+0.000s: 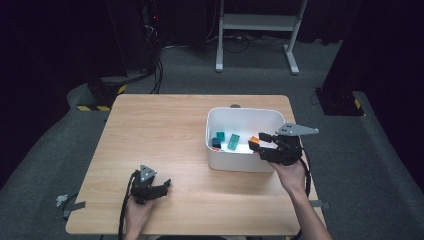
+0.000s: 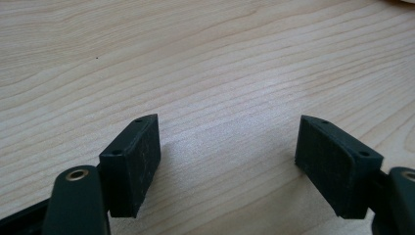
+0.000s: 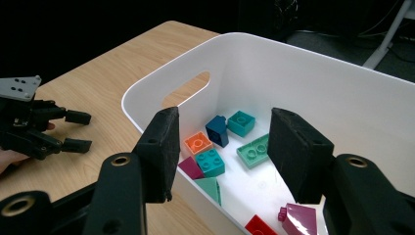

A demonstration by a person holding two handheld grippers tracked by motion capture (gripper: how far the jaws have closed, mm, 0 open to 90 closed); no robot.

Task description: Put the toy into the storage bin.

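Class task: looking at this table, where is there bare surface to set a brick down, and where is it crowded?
Free: the wooden table left of the white bin, from its far edge down to the left gripper, and the near strip between the two hands. Crowded: the bin floor, scattered with bricks, with the right gripper over its rim.

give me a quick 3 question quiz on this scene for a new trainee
1. True or false: the right tool is shut on a brick.
2. Where do the toy bricks lie? A) loose on the table B) inside the white bin C) on the floor
3. What lies under the left tool?

Key
1. False: its jaws stand open over the bin with nothing between them.
2. B
3. Bare wooden table; its jaws are open with nothing between them.
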